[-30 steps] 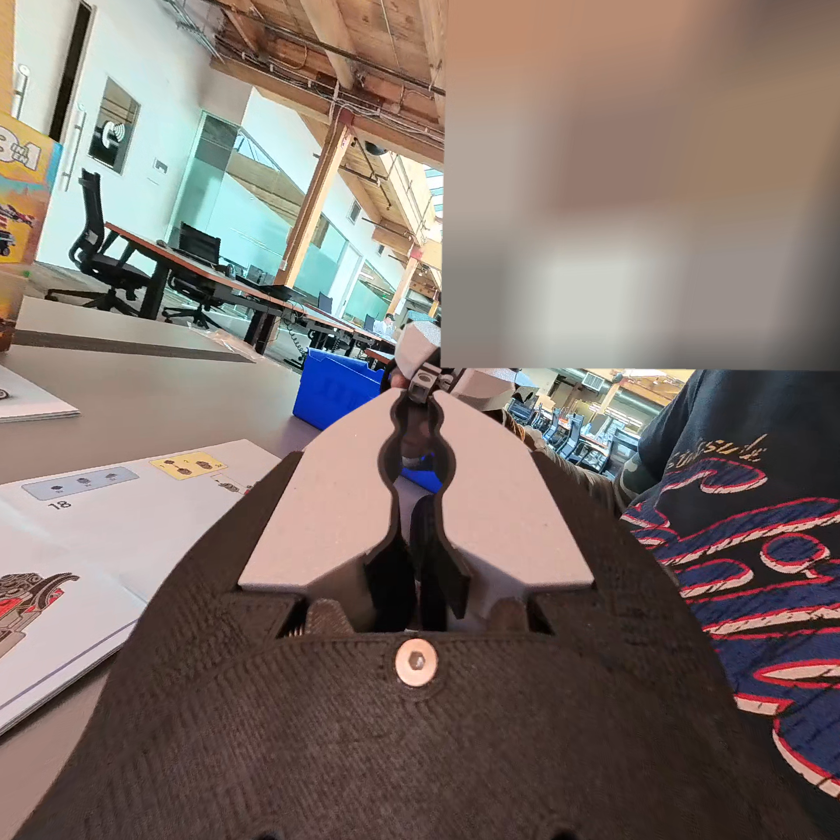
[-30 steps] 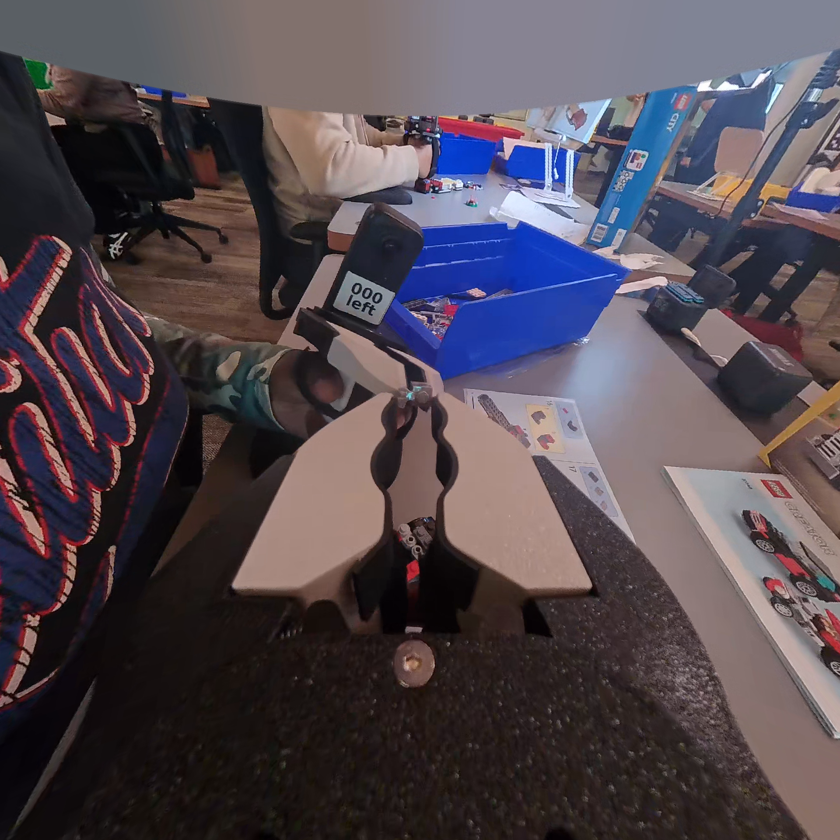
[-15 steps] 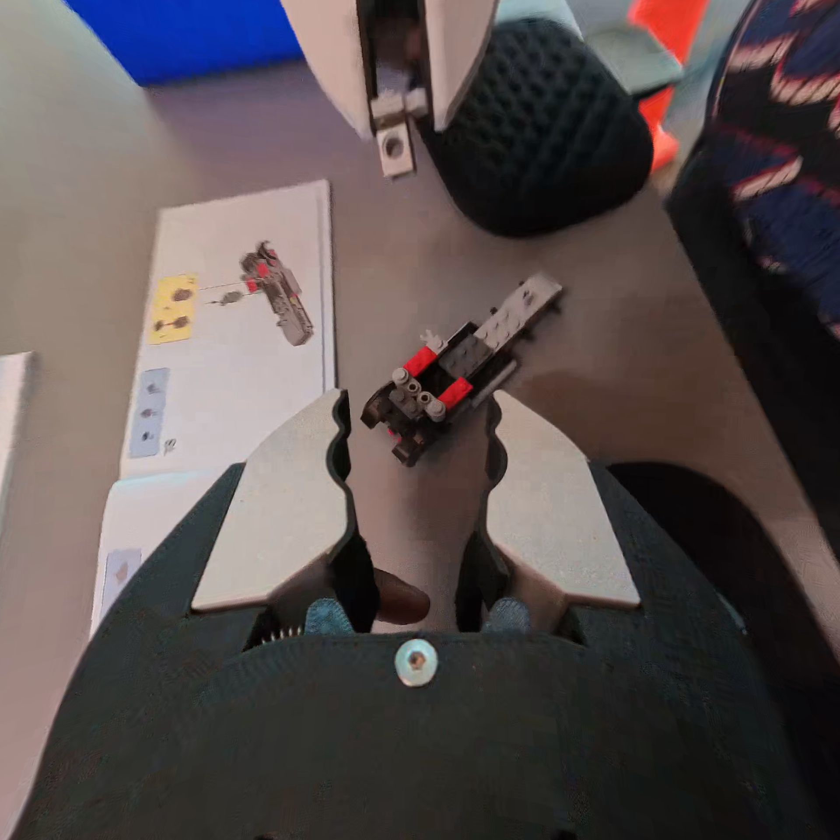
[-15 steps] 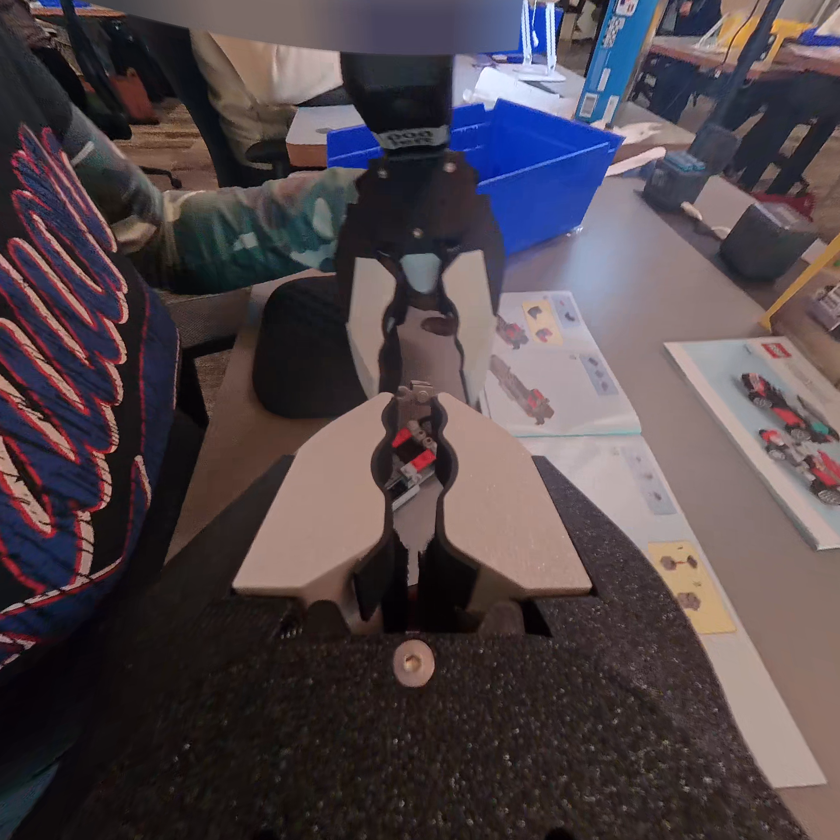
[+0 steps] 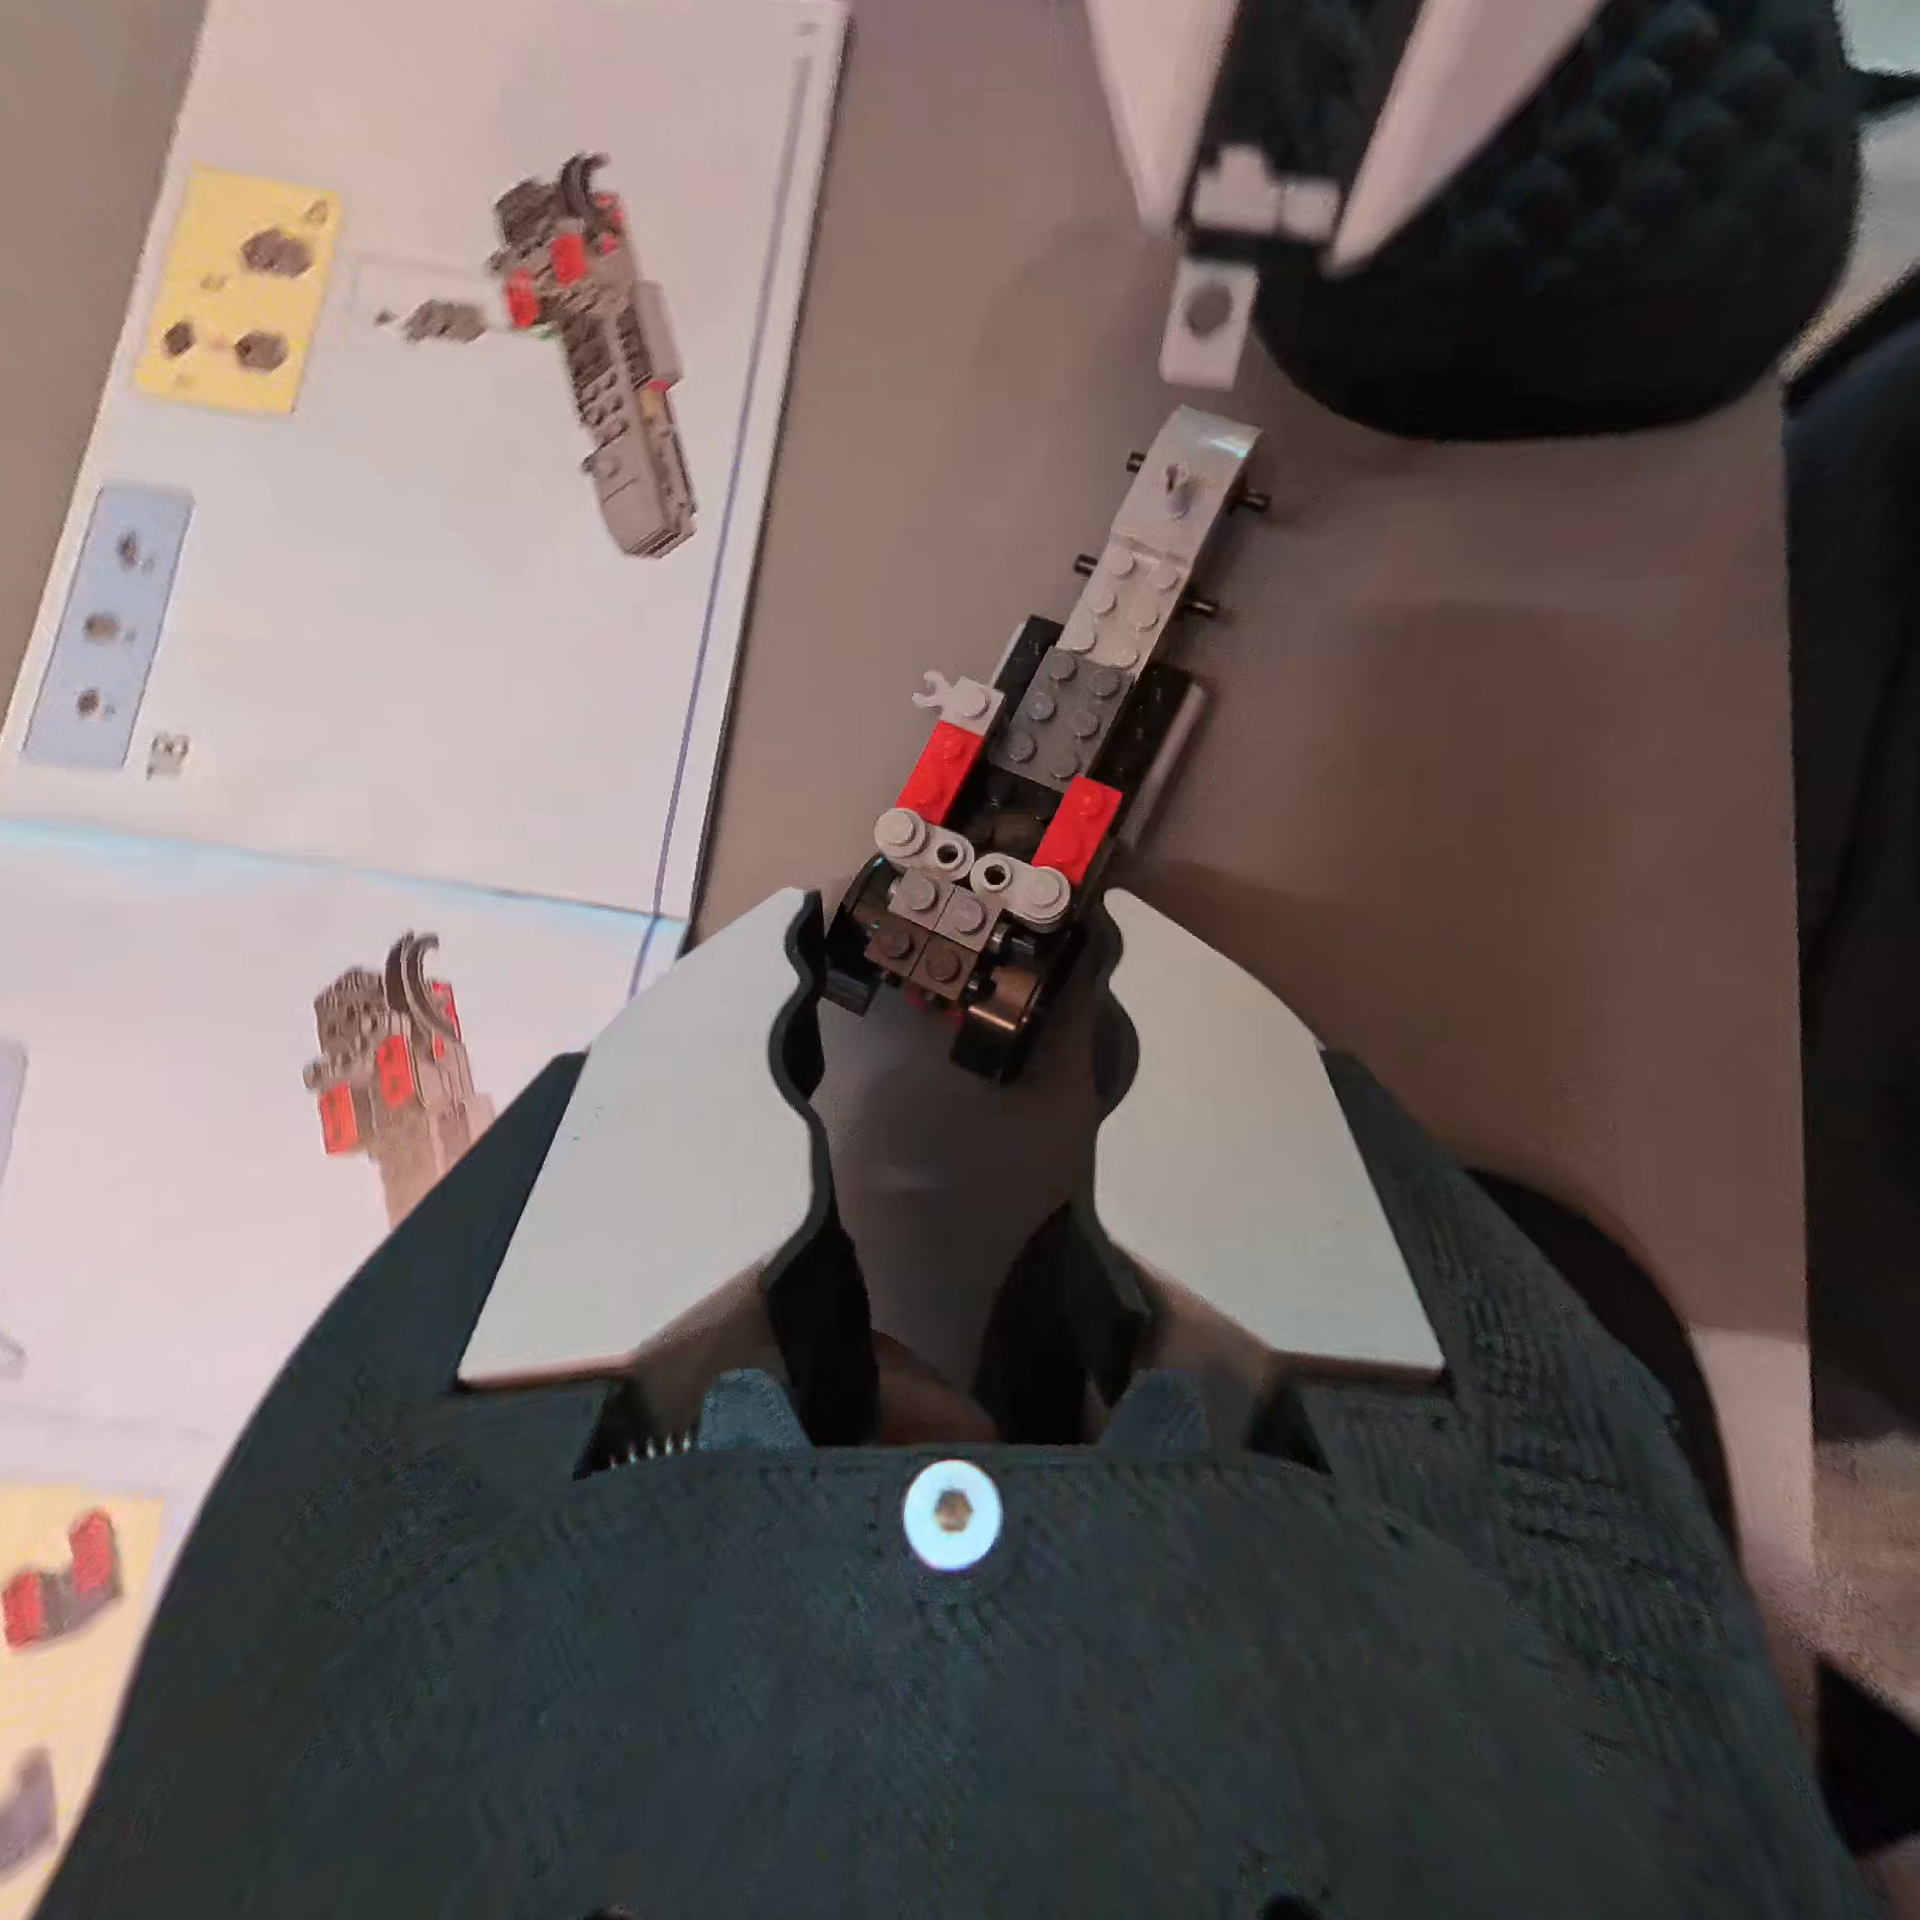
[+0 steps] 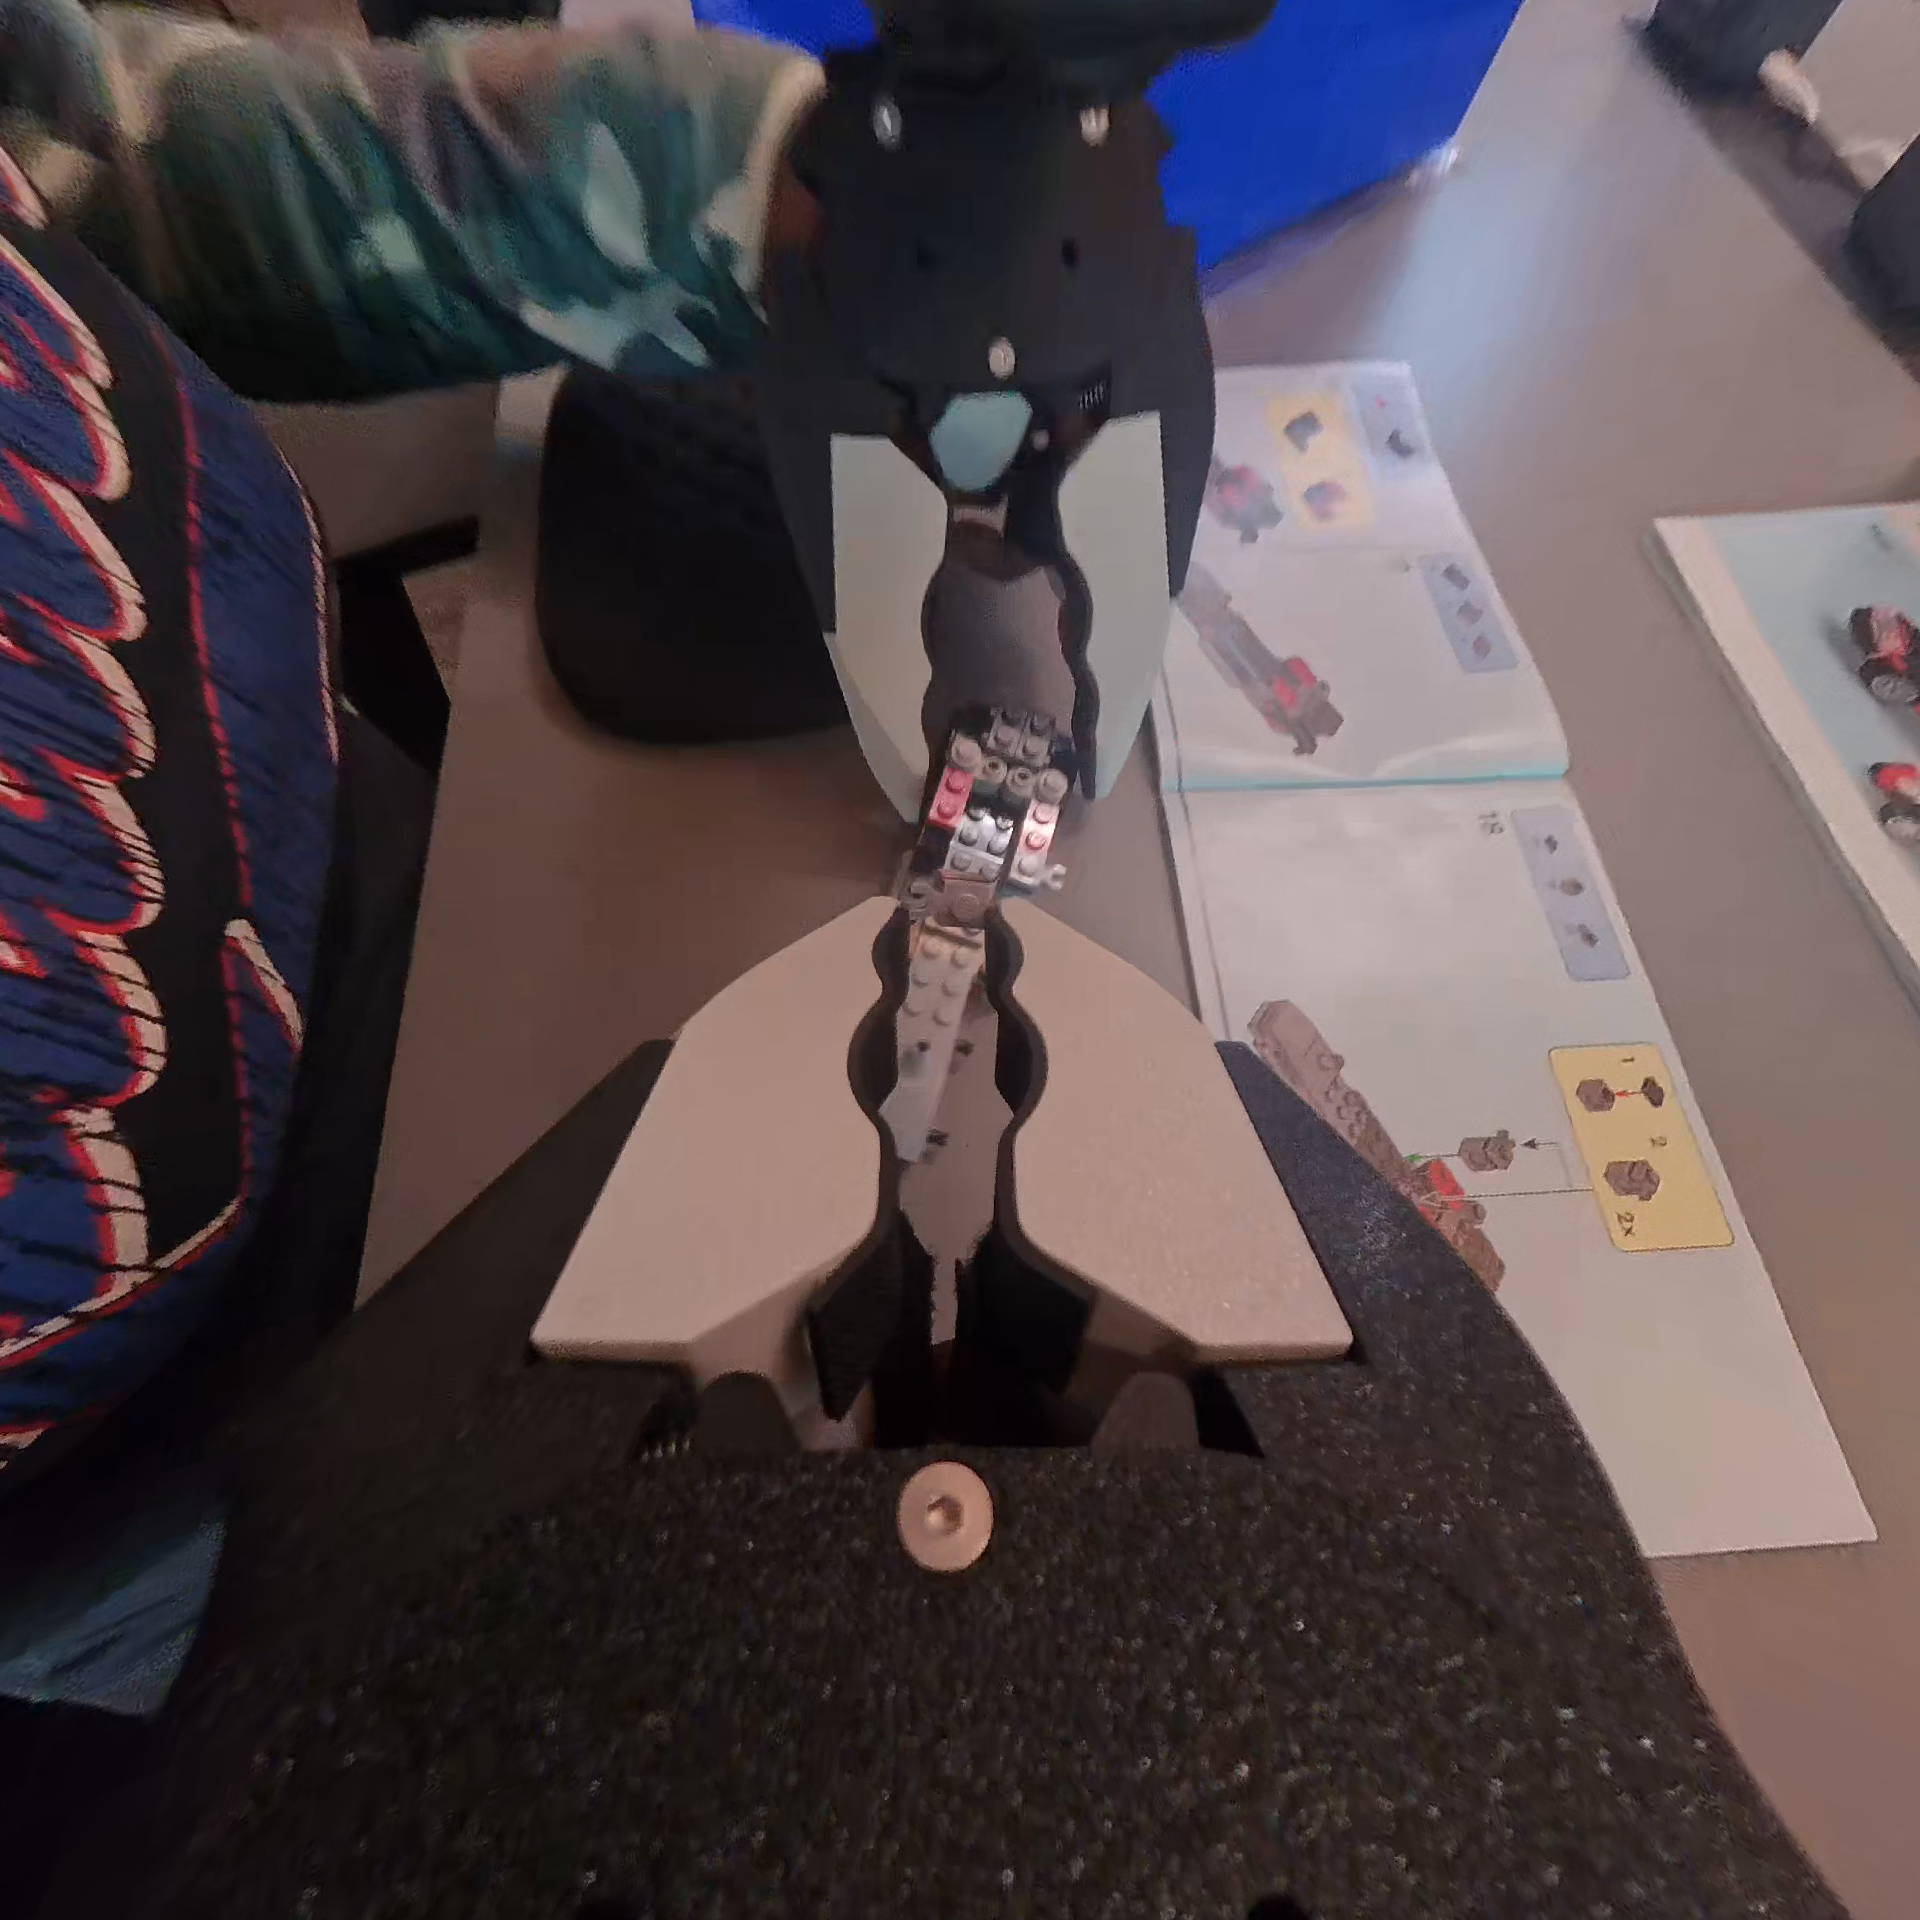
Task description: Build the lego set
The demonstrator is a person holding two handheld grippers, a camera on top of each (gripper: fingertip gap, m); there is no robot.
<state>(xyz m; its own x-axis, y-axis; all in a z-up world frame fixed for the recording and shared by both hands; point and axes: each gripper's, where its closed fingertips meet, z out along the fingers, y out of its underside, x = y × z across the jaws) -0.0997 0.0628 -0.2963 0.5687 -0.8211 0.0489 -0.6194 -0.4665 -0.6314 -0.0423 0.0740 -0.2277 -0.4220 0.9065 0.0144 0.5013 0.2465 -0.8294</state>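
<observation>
Model: partly built lego set [image 5: 1049, 769] lies on the grey table [image 5: 1455, 831], beside the open instruction booklet [image 5: 416, 582].
Left gripper [image 5: 951, 935]: jaws wide, straddling the model's near end.
Right gripper [image 6: 948, 906]: pinching a small grey piece [image 5: 1205, 322] above the model's far end.
Bin: blue bin [image 6: 1299, 125] behind, contents out of view.

Probably an office workspace — grey table [image 6: 644, 935], open instruction booklets [image 6: 1455, 935], blue parts bin [image 6: 1330, 125].
</observation>
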